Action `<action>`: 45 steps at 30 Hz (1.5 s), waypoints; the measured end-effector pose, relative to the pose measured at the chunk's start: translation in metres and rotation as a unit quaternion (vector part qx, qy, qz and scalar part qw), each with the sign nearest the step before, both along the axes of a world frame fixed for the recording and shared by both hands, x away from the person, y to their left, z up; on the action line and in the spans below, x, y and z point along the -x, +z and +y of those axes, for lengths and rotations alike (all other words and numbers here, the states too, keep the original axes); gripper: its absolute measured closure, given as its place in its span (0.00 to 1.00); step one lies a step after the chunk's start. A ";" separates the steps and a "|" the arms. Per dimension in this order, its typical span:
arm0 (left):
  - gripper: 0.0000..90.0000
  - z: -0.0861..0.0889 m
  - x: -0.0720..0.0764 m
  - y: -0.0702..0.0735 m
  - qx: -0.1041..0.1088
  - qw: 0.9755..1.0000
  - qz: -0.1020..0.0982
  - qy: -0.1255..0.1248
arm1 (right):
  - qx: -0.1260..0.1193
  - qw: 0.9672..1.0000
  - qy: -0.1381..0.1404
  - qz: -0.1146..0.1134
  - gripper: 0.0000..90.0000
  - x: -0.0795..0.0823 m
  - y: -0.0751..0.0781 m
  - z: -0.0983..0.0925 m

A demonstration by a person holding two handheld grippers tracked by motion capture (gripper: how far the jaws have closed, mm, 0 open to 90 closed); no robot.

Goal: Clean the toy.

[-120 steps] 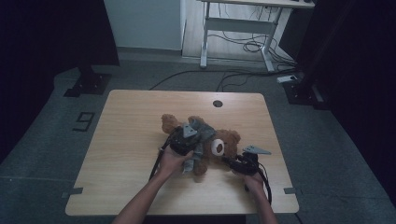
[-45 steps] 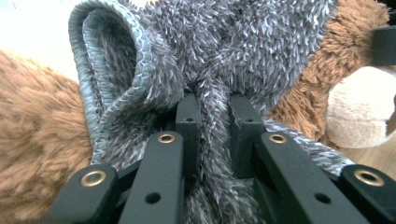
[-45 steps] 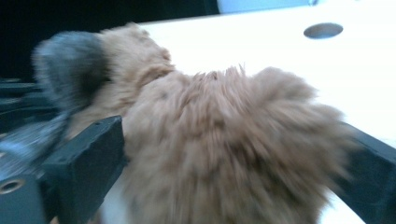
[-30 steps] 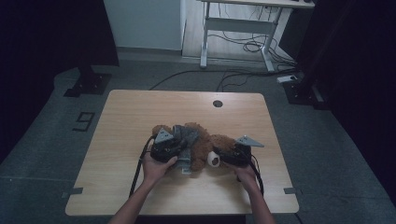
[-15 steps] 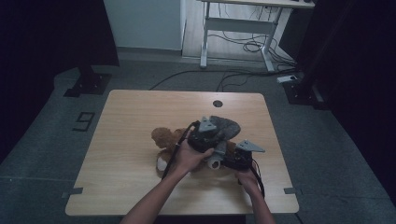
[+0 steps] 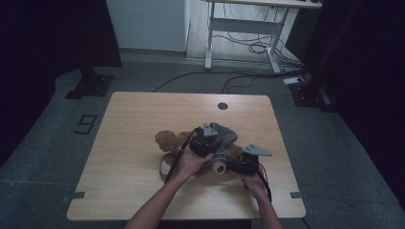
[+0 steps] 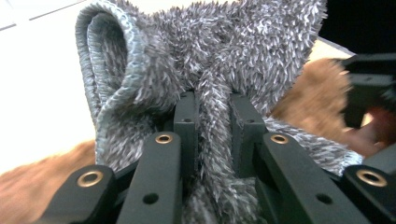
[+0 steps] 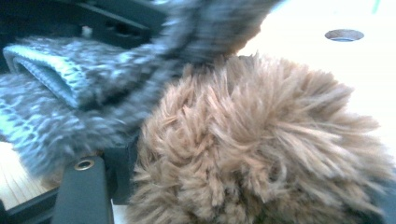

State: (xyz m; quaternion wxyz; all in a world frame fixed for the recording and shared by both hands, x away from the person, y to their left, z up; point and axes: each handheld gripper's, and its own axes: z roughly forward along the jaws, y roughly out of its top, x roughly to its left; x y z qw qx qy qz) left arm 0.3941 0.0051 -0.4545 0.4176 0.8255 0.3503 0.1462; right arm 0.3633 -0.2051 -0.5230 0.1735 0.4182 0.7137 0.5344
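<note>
Spanning most of the high view, the pale wooden desk (image 6: 133, 157) carries a brown teddy bear (image 6: 169, 143) lying near its front middle, with a small round hole (image 6: 222, 106) toward the far edge. A grey fuzzy garment (image 6: 224, 136) is bunched over the bear's right part. From above, both forearms enter at the bottom; the left claw (image 6: 210, 138) sits over the grey cloth, and the right claw (image 6: 234, 164) rests low just beside it, close to the bear's pale muzzle (image 6: 218, 168).

What the high view cannot settle, the left gripper view shows: the left claw (image 7: 214, 116) is pinched tight on a fold of the grey fuzzy garment (image 7: 205, 60), the cloth gathered into a thin ridge between the two dark jaws, with a ribbed hem curling at the upper left. Brown fur shows behind it.

The right gripper view gives the close side: the right claw (image 8: 196, 186) holds a thick tuft of the teddy bear (image 8: 261, 140), its jaws standing fairly wide around the fur. The grey fuzzy garment (image 8: 56, 102) lies against the fur at left, and the hole (image 8: 344, 34) appears beyond.
</note>
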 end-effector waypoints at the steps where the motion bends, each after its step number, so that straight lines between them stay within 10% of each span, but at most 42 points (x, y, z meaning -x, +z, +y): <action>1: 0.84 0.004 0.000 0.000 0.001 1.000 0.000 0.002 | -0.002 1.000 -0.001 0.001 0.34 0.000 0.000 0.000; 17: 0.84 0.079 0.011 0.008 0.016 0.998 -0.016 0.057 | -0.014 1.000 0.006 0.001 0.35 -0.001 -0.002 -0.004; 24: 0.84 0.041 0.018 0.035 0.043 0.998 -0.039 0.012 | -0.010 1.000 0.005 -0.002 0.35 0.000 -0.001 -0.002; 28: 0.84 -0.007 0.016 0.043 0.024 0.999 -0.041 -0.021 | -0.007 1.000 0.005 -0.004 0.35 0.001 -0.001 -0.002; 33: 0.84 -0.050 0.004 0.018 -0.036 0.999 -0.013 -0.033 | -0.003 1.000 0.005 -0.007 0.35 0.002 -0.001 -0.002; 45: 0.84 0.021 -0.001 0.011 -0.050 0.998 -0.026 0.038 | -0.012 1.000 0.003 -0.001 0.35 0.000 -0.002 -0.003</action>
